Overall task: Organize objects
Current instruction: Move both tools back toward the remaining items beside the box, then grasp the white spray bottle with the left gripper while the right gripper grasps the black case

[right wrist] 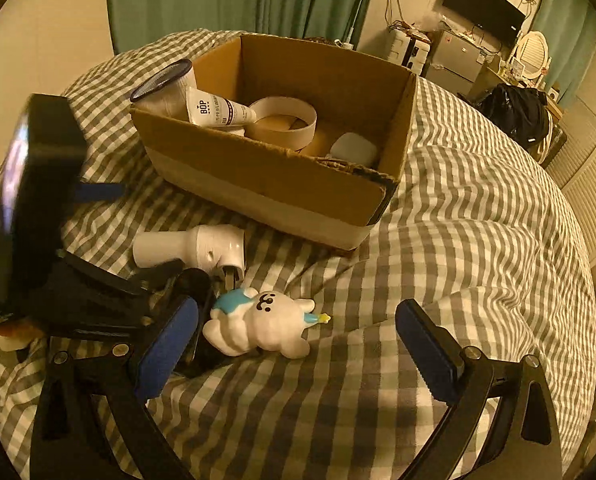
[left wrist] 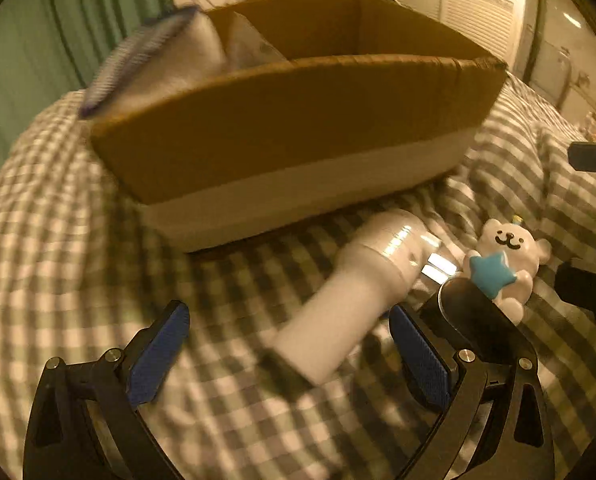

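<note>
Now the bed (right wrist: 478, 208), in grey check, carries everything, and the box (right wrist: 265, 184) sits at 12 o'clock in both views, already holding a tube, a paper ring and a small white case. Loose items lie in front of it: a dryer (left wrist: 358, 292), a white bear (right wrist: 265, 324) with a blue star, and a dark object (left wrist: 470, 312) I cannot identify, touching the bear.

The left gripper (left wrist: 289, 354) is spread wide and holds nothing; the dryer's handle lies between its fingers, angled toward 1 o'clock, nearer the right finger. My judgement: the step in hand is gripping that handle. Centre the handle first, close across its round barrel, not near the heavy head, then lift clear of the box wall before lowering inside.

The right gripper (right wrist: 298, 364) is likewise wide open and empty. The bear lies just ahead at 11 o'clock, close to its left finger (right wrist: 165, 352), well apart from the right one; it probably goes next.
</note>
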Tool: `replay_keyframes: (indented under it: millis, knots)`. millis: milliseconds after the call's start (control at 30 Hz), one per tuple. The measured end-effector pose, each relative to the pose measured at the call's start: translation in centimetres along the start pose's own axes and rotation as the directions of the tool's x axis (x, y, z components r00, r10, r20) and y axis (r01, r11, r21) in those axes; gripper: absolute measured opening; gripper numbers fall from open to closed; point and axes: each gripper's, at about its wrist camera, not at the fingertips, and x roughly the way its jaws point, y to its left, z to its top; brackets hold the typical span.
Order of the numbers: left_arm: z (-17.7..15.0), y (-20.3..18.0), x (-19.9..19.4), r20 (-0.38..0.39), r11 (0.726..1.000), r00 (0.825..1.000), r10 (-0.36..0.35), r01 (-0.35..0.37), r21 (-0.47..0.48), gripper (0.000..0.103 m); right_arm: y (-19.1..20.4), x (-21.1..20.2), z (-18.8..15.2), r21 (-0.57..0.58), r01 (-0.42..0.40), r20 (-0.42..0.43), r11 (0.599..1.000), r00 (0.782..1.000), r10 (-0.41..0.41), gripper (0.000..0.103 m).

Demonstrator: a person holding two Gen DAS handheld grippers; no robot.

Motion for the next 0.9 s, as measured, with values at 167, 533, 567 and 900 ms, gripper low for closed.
replay_keyframes:
  millis: [167,533,567,900]
  knots:
    - [-0.4,-0.7,0.2,-0.02,0.993,0.993,-0.116,0.116,0.013,0.057,-0.7,0.4,-0.1,0.057,-0.013,-0.002,0.998,1.0,0.013,0.099]
    - [-3.7,-1.4,-3.4,-0.007,0.997,0.999,-0.038,0.039,0.073,0.035,1.8,-1.1,-1.5,0.139,0.027,0.017,0.99,0.999,-0.029,0.099]
    - [-4.1,-1.1,-4.1,0.007,0.997,0.999,-0.038,0.037,0.062,0.035,2.3,-1.0,-1.7,0.141,0.019,0.009,0.99,1.0,-0.02,0.099]
    - [-6.8,3.5,-7.6,0.036,0.998,0.999,-0.036,0.038,-0.051,0.034,6.6,2.2,-2.1,0.11,-0.021,-0.12,0.994,0.992,0.035,0.087]
